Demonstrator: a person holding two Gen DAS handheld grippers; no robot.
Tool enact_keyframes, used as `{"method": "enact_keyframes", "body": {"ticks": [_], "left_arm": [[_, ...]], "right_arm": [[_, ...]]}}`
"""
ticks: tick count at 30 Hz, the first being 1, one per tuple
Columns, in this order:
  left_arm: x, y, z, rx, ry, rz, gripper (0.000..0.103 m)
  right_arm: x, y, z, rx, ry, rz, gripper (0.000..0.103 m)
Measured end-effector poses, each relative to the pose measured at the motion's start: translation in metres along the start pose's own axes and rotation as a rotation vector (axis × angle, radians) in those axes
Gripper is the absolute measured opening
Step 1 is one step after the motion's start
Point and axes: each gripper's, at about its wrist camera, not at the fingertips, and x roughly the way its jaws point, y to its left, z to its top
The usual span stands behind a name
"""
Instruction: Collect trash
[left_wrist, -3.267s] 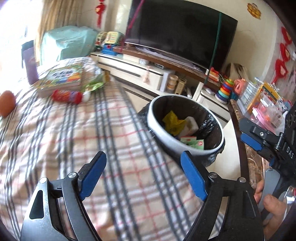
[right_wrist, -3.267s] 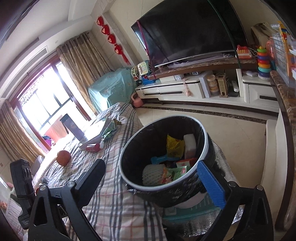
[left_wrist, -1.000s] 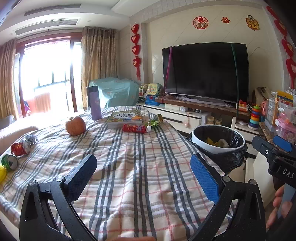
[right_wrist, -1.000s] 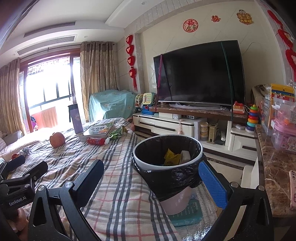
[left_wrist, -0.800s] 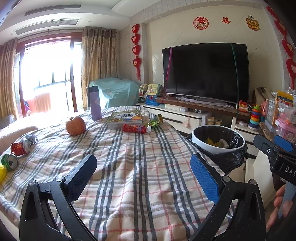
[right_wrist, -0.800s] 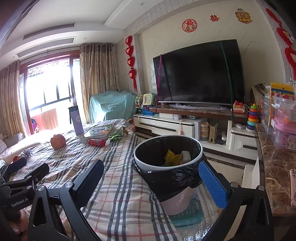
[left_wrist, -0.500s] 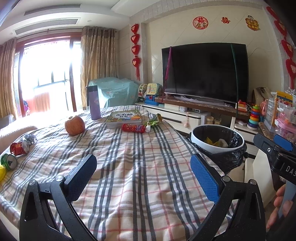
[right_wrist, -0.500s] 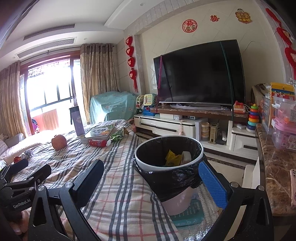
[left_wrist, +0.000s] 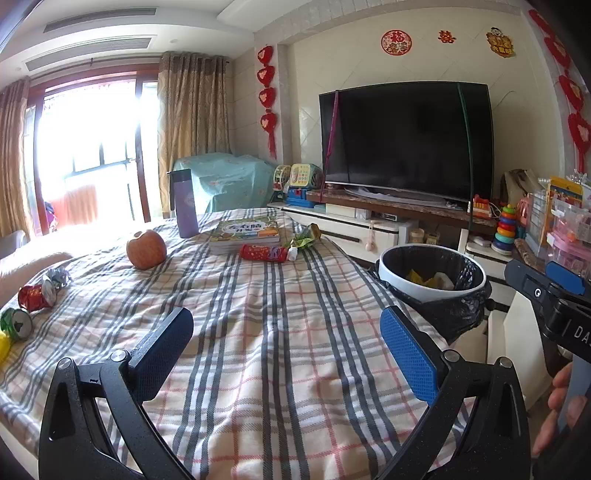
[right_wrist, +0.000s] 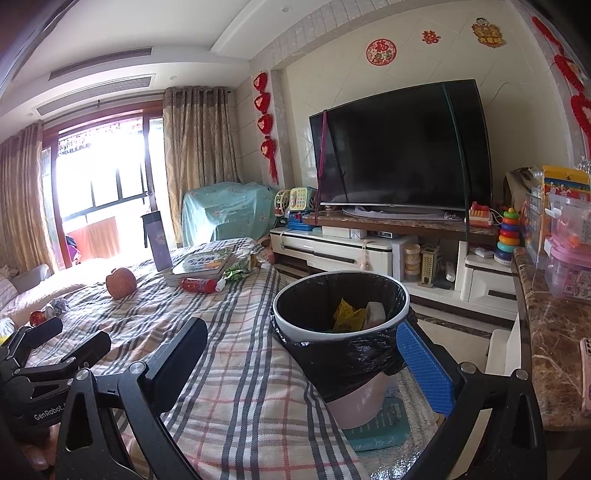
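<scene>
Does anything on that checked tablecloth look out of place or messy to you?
Yes. Crushed cans lie toppled at the table's left edge, and a red tube and a crumpled green wrapper lie loose beside the book. Both grippers are empty.

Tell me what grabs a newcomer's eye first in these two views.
The big dark television on the far wall dominates both views. Next comes the plaid blanket spread in front, with an apple, a purple flask, a book and scattered wrappers. At its right edge stands the black-lined trash bin, already holding rubbish, with both claws open and empty.
</scene>
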Motion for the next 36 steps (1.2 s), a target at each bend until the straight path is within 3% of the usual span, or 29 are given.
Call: {"method": "enact_keyframes", "body": {"ticks": [36], "left_arm": [[0.0091,-0.0026,-0.0024,0.004,0.022,-0.025,0.103]], "right_arm": [[-0.0007,0.0004,0.0016,0.008,-0.005,0.029,0.103]]}}
